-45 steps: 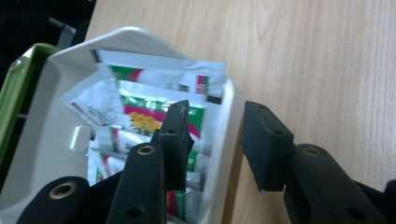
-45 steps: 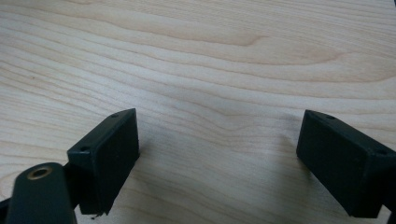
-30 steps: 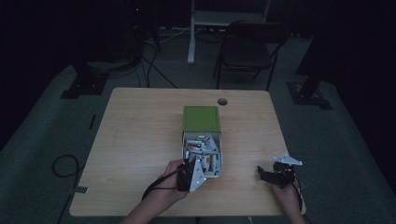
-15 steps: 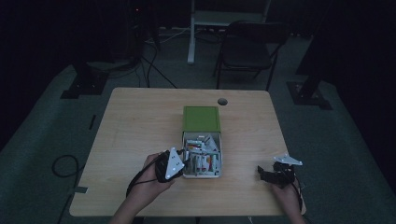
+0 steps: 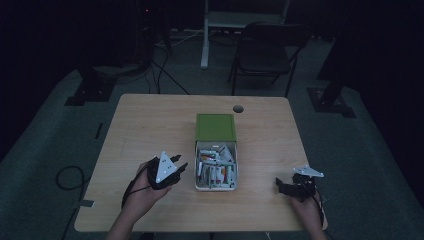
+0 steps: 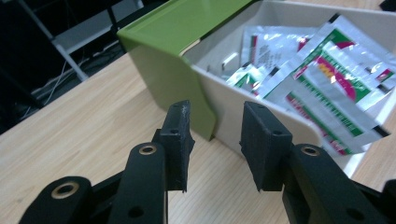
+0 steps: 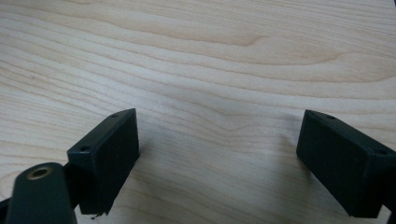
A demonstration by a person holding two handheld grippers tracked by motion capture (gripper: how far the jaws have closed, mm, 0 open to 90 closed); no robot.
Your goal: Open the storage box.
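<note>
- The high view is dim and grainy; the room around the table (image 5: 150,125) sinks into near black.
- The left gripper view is brighter, with white glare on the foil packets (image 6: 322,70); the near black jaws are slightly soft.
- The right gripper view is evenly lit, with soft shadows on the wood beside each jaw.
</note>
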